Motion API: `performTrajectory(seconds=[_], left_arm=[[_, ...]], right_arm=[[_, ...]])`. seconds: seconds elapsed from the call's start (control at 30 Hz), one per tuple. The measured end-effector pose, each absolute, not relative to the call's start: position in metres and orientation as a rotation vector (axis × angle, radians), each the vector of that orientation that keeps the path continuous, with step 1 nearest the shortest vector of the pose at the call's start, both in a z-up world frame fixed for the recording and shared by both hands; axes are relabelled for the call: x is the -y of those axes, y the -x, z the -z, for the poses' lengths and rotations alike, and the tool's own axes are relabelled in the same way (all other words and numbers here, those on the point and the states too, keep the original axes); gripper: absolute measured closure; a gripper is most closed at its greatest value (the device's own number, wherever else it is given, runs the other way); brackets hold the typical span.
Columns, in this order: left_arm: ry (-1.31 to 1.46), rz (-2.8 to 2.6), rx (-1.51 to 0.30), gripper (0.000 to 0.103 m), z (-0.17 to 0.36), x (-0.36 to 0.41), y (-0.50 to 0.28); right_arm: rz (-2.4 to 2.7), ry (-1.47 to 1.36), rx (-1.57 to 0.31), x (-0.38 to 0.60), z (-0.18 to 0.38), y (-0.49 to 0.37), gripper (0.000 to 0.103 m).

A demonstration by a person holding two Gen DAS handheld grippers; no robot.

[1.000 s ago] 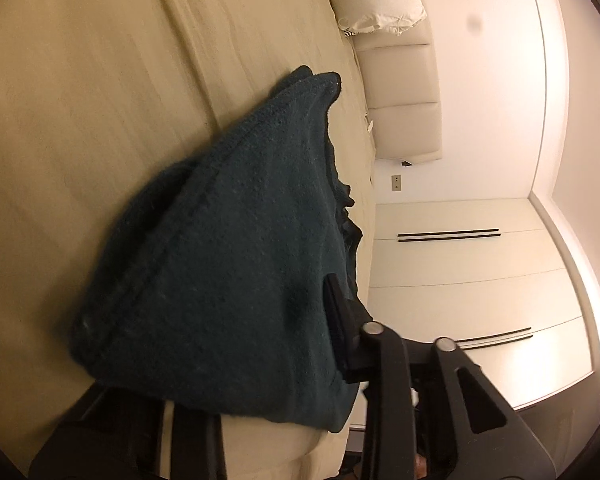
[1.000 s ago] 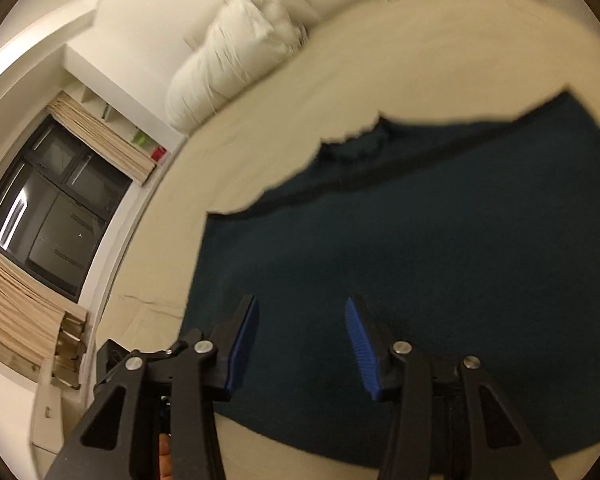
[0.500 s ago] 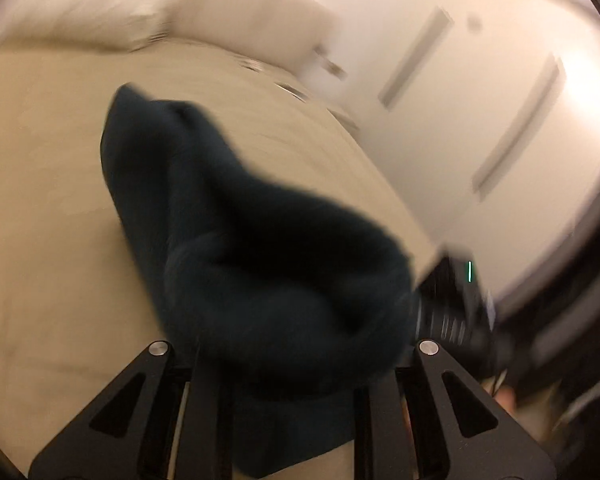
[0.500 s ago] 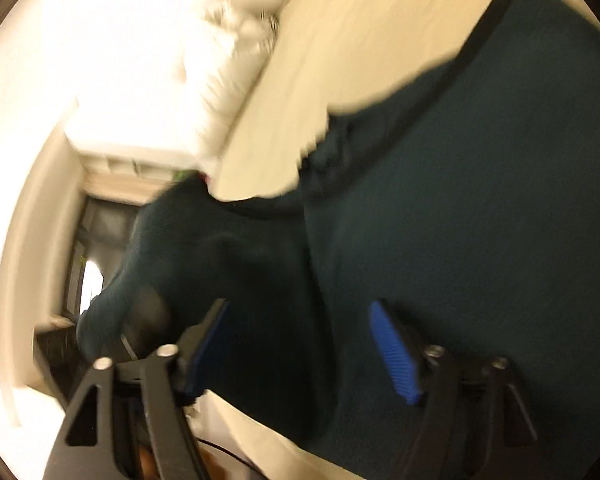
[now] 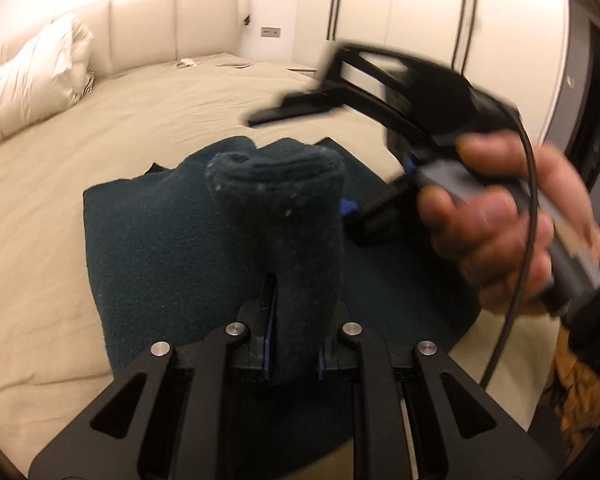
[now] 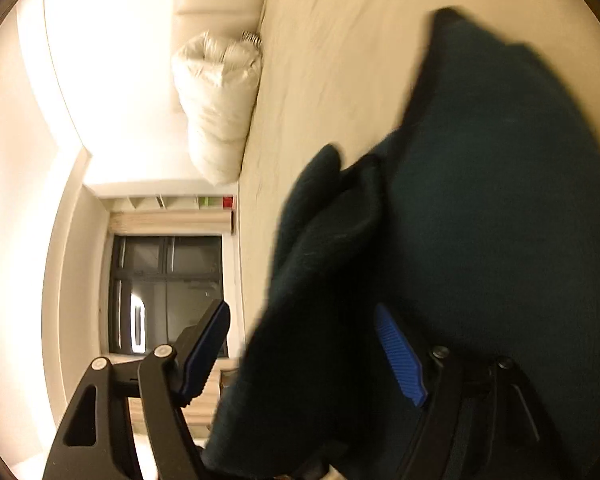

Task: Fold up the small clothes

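Cream bedding spreads under everything, with the bed (image 5: pixel 180 92) running far to a padded headboard (image 5: pixel 172 20) and a white pillow (image 5: pixel 32 76) at far left. On it, near us, lies the dark teal garment (image 5: pixel 160 240), mostly flat, with 1 bunched edge lifted toward the left view. Our left gripper (image 5: pixel 294 344) is clamped on that raised fold, cloth pressed between its pads. Our right gripper (image 6: pixel 300 352) stands wide, its jaws having just been opening; cloth lies across the gap but the 2 blue pads (image 6: pixel 400 356) do not press it. In the left view, the person's hand (image 5: pixel 512 216) carries it just right of the fold. We judge the fold is mid-way: we should carry the pinched edge across evenly, keep it taut, and let the right side pin the flat layer so nothing drags.
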State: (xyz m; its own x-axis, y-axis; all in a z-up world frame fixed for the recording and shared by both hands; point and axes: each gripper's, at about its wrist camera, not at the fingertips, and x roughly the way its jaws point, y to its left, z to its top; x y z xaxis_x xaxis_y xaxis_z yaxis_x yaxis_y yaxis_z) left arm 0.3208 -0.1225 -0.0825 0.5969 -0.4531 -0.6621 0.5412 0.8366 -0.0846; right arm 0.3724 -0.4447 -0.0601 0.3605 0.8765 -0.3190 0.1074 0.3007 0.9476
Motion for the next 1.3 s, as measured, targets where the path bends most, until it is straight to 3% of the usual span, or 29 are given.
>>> performTrajectory(seconds=[0.13,0.27,0.37,0.43,0.5,0.53,0.87,1.3], left_arm=[[-0.192,0.592,-0.727,0.089,0.092,0.130,-0.313],[-0.269,0.593,-0.710,0.089,0.095,0.132,-0.302],[-0.324,0.589,-0.701,0.089,0.094,0.139,-0.304],[-0.366,0.592,-0.699,0.089,0.097,0.146,-0.306],[-0.394,0.602,-0.698,0.089,0.100,0.151,-0.305],[-0.406,0.605,-0.694,0.089,0.100,0.153,-0.304],[-0.466,0.716,-0.662,0.089,0.093,0.184,-0.294],[-0.410,0.790,-0.771,0.089,0.109,0.194,-0.314]], right_arm=[[-0.675,-1.113,-1.079,0.440,0.042,-0.379,0.023],[-0.601,-0.932,-1.186,0.434,0.040,-0.394,0.023],[-0.563,-0.760,-1.261,0.422,0.044,-0.403,0.042],[-0.564,-0.679,-1.270,0.416,0.042,-0.403,0.065],[-0.565,-0.612,-1.256,0.412,0.035,-0.401,0.082],[-0.558,-0.588,-1.237,0.412,0.030,-0.398,0.084],[-0.485,-0.579,-1.048,0.473,0.007,-0.338,0.089],[-0.433,-0.752,-1.003,0.514,0.061,-0.340,0.090]])
